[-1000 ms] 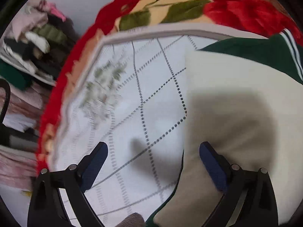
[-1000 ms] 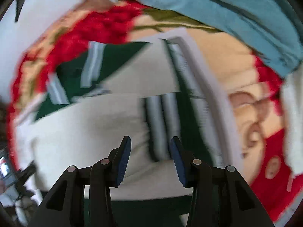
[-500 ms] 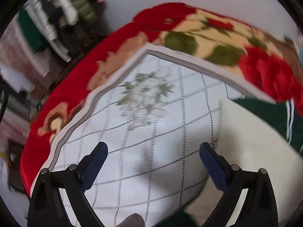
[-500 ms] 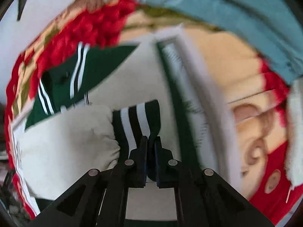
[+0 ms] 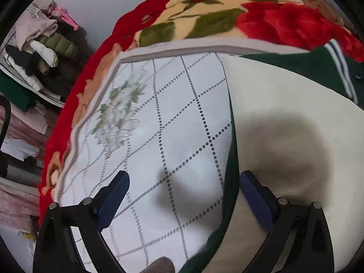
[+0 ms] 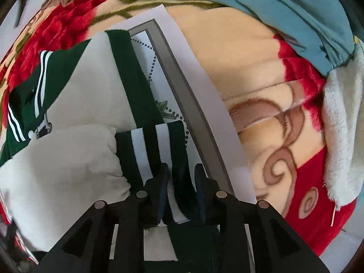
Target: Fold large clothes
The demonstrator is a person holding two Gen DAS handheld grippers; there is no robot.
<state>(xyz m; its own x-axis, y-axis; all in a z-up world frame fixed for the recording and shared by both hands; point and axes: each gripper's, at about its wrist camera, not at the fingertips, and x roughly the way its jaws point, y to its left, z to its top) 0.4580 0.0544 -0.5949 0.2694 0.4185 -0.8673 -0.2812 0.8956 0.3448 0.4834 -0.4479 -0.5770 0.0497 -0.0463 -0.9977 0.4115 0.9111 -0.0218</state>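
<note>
- Right gripper (image 6: 180, 175) pinches the striped cuff (image 6: 154, 150) of the green-and-cream jacket (image 6: 75, 95).
- Left gripper (image 5: 183, 188) hangs wide, holding nothing, above the jacket's cream edge.
- Jacket lies on the white quilted mat (image 5: 159, 118) over the red floral blanket (image 5: 284, 22).
</note>
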